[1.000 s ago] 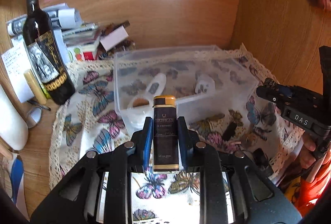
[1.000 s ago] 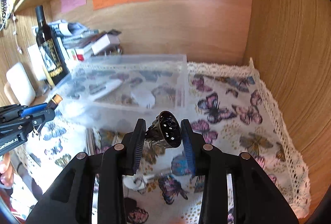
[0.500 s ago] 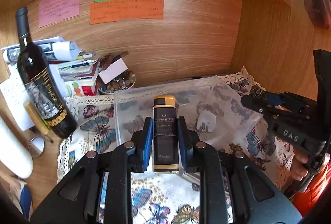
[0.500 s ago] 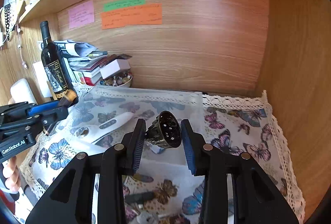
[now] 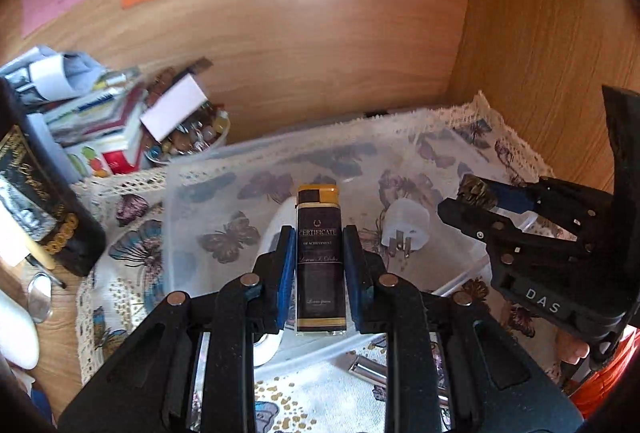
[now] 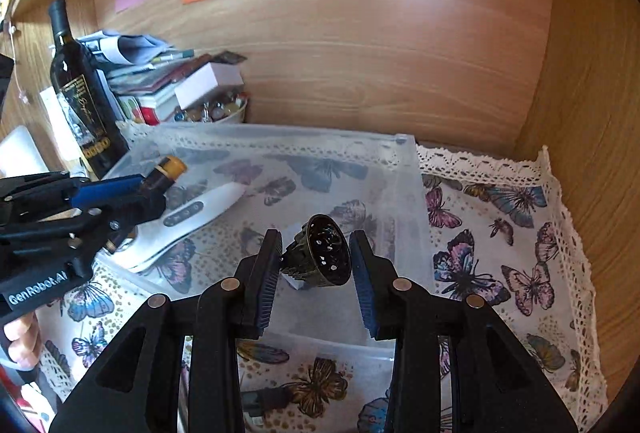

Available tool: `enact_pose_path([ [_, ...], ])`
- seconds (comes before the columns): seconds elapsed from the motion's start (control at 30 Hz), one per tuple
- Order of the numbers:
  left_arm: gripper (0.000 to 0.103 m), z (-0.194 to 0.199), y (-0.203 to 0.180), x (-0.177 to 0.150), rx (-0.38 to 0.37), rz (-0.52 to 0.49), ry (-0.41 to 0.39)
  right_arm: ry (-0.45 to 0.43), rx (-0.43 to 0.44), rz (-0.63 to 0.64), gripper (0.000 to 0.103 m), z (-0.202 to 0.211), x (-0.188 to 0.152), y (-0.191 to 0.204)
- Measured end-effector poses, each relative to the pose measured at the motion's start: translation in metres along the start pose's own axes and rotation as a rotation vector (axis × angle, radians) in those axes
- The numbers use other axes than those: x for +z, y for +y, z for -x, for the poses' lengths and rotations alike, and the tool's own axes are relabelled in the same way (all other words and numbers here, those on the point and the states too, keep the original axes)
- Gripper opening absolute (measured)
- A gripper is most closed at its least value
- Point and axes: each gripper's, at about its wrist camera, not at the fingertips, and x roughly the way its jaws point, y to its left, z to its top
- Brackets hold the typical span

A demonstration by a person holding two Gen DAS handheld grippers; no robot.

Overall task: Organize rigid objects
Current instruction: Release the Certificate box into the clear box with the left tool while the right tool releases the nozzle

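My left gripper (image 5: 319, 233) is shut on a dark brown lighter (image 5: 320, 257) with a yellow cap, held upright over the clear plastic bin (image 5: 208, 169). It also shows in the right wrist view (image 6: 160, 173). My right gripper (image 6: 316, 253) holds a dark perforated metal cup (image 6: 324, 255) over the bin (image 6: 404, 193); the left finger touches it, and a small gap shows at the right finger. In the bin lie a white plug adapter (image 5: 404, 225) and a white remote-like device (image 6: 196, 213). The right gripper also shows in the left wrist view (image 5: 480, 197).
A wine bottle (image 6: 80, 93), stacked books and papers (image 6: 160, 81) and a bowl of beads (image 6: 216, 111) stand at the back left. Wooden walls close the back and right. A butterfly cloth (image 6: 512, 253) covers the shelf. A metal object (image 5: 368, 367) lies in front of the bin.
Both grippers have moved forward and lower over the bin, still carrying their objects. The right gripper's jaws look slightly wider around the cup.
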Motion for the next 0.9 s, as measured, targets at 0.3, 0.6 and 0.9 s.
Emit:
enact_pose_path([
  [0.3, 0.023, -0.022, -0.005, -0.005, -0.012, -0.007, 0.052, 0.022, 0.005, 0.007, 0.033, -0.011, -0.001, 0.001],
  [0.6, 0.027, -0.015, -0.005, -0.005, -0.014, -0.001, 0.048, 0.010, 0.004, 0.010, 0.052, -0.007, -0.001, 0.003],
  [0.9, 0.082, 0.018, -0.006, -0.005, 0.045, 0.014, -0.019, -0.062, -0.009, 0.002, 0.069, 0.021, 0.001, 0.001],
])
